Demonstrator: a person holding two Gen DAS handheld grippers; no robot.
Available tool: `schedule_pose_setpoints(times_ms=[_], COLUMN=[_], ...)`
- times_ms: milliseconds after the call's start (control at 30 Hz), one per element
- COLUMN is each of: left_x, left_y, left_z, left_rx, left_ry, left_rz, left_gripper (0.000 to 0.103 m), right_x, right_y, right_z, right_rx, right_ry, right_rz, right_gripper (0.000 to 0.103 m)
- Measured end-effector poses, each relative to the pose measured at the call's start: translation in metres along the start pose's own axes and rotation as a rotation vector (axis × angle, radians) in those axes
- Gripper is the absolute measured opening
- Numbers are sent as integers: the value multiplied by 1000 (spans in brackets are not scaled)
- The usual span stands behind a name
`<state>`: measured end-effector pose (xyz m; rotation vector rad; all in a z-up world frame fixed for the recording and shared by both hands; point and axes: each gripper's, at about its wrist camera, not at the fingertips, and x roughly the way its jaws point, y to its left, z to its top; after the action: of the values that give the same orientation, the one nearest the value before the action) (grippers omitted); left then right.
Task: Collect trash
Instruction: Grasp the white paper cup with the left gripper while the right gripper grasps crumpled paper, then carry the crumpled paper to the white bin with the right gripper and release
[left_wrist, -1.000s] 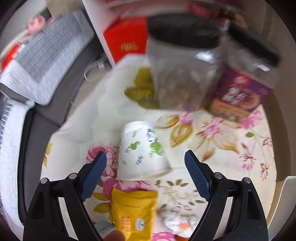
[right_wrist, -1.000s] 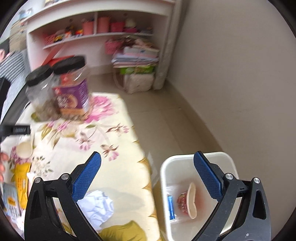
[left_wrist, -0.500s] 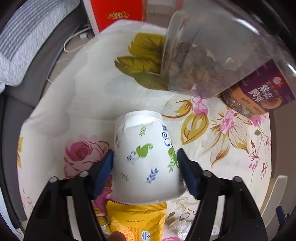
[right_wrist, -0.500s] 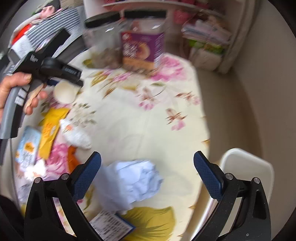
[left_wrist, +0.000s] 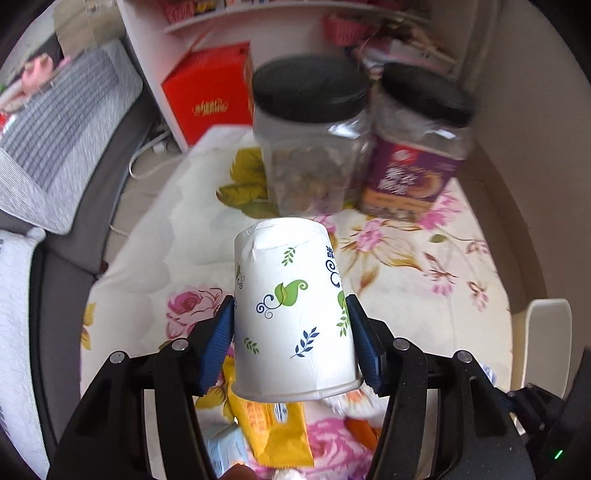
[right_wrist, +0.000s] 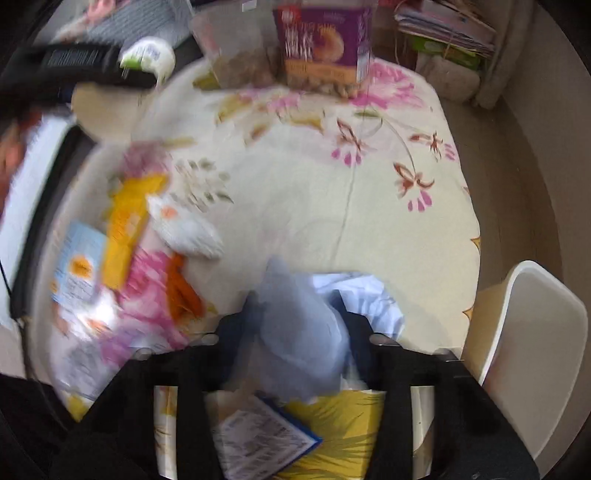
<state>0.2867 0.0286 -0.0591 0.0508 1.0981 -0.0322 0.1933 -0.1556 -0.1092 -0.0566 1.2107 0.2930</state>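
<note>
My left gripper is shut on a white paper cup with green and blue leaf prints, held upside down above the floral tablecloth. The cup also shows in the right wrist view. My right gripper is shut on a crumpled white paper ball near the table's front edge; this view is blurred. A yellow wrapper, a white crumpled wrapper, an orange scrap and a light blue packet lie on the cloth.
Two black-lidded jars, one clear and one with a purple label, stand at the table's far end. A white bin stands off the table's right edge. A printed leaflet lies under my right gripper. A red box sits by the shelf.
My left gripper has closed on the cup and lifted it off the cloth. My right gripper has swung from the bin to the paper ball and closed on it.
</note>
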Motion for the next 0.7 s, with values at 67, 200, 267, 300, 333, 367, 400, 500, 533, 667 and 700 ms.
schedule_pose_setpoints(times_ms=[67,200,267,300,333,367,400,500,533,667,700], left_x=[-17,-51,-69,-79,-87,-96,-103,-125,-132,-146,-148], left_y=[-4,-7,-6,-8,-9,-11,-13,-21,-23,-28,-29], left_z=[-7,-21,-29,-35,-39,-44,-49,-66,-72,-91,-95], left_rx=[3,-20,-23,-23,-22,-22,-20,-5,-6,-36,-54], left_ry=[-35,-111,-161,-186,-209,-237,-258,-330,-356,-419,-437], left_rz=[6,-1,-1,2,5,5,9,37,44,51,51], left_gripper=[58,58,58,58,58,58,58,59,59,59,59], right_x=[-18,-54,-71,-79,-86,-95,-100,-119,-124,-143,-145], right_y=[0,6,10,12,14,16,16,20,20,26,27], right_z=[1,0,-2,-2,-2,-4,-3,-8,-9,-19,-22], right_rx=[35,60,63,60,58,61,65,73,75,73,72], right_ry=[-68,-182,-241,-272,-299,-334,-359,-430,-451,-538,-555], right_rz=[24,9,-7,-24,-40,-56,-71,-108,-117,-173,-188], right_gripper=[36,36,36,36,36,36,36,37,37,37,37])
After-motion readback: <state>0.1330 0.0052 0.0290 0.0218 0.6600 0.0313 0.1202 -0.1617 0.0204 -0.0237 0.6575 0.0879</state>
